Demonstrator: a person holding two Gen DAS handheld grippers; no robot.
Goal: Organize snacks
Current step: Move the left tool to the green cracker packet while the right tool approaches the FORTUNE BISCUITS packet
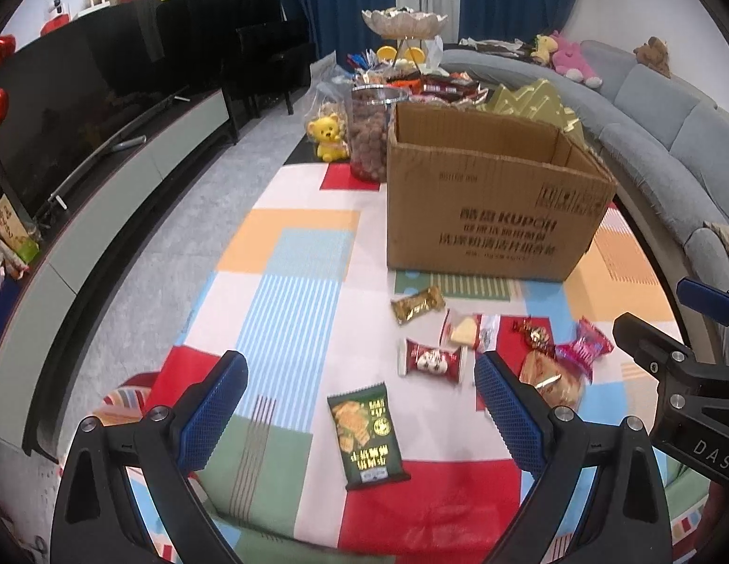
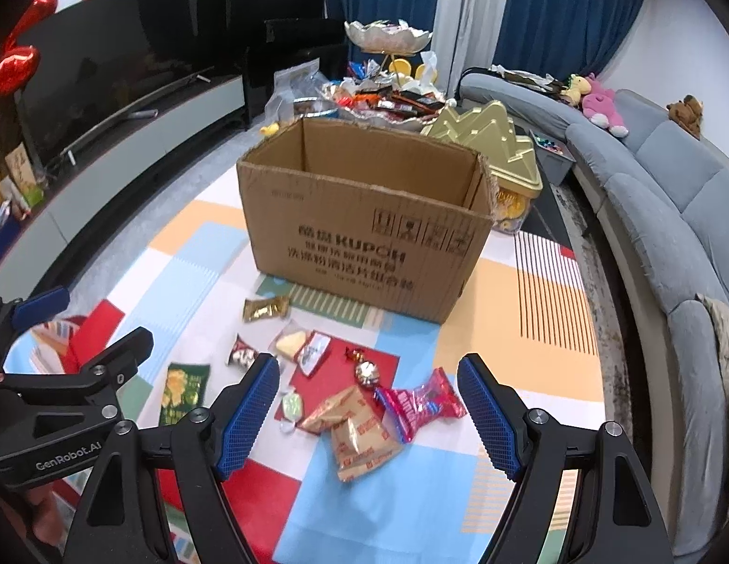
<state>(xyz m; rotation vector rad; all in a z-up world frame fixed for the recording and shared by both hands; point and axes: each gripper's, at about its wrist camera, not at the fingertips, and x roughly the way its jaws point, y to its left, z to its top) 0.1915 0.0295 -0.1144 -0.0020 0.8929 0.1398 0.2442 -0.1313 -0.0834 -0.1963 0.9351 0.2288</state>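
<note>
Both grippers empty, fingers wide: I'd drop the left gripper (image 1: 359, 416) squarely over the green cracker packet (image 1: 368, 437) lying flat before the open cardboard box (image 1: 486, 216), pinching its long edges; right gripper (image 2: 368, 416) hovers above the tan biscuit packets (image 2: 352, 427)

Grey curved sofa (image 2: 646, 197), blue curtains (image 2: 566, 4), black TV cabinet (image 1: 129, 150), grey floor.
</note>
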